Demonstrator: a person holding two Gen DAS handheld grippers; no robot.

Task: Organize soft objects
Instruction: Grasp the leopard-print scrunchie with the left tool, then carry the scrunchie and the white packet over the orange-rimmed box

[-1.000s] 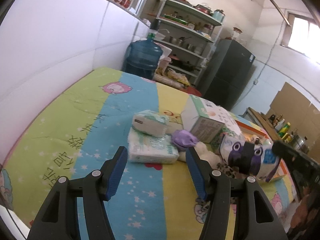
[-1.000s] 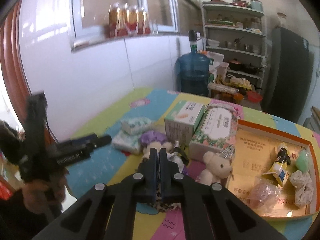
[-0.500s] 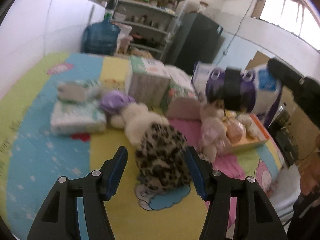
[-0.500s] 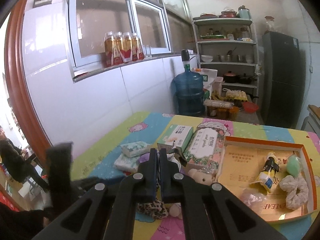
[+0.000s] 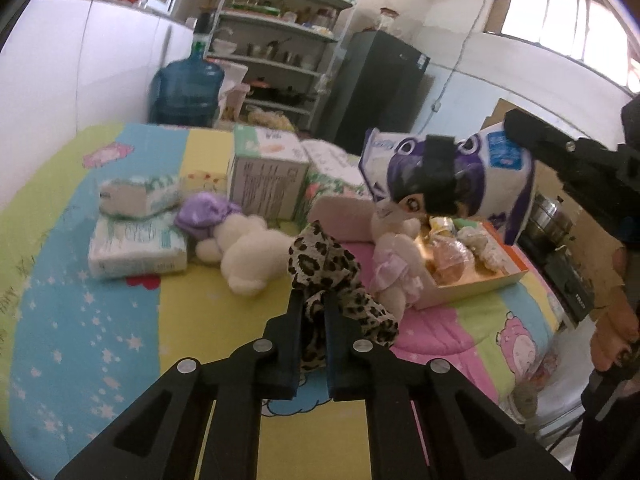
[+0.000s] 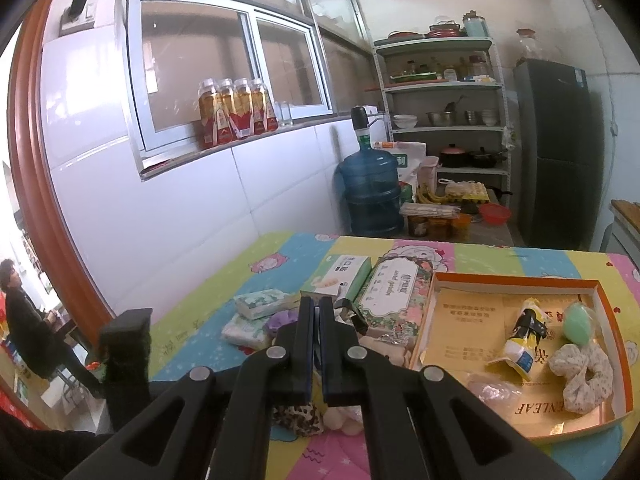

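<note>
left claw clamped on leopard-print cloth, crumpled | right claw together on white-purple bag

**Both claws pinched nearly closed**

Your left claw points forward and down, its jaws squeezed onto the leopard-print cloth. Your right claw is raised to the left claw's right, its jaws pressed onto the purple-and-white pack, which hangs in the air.
</note>
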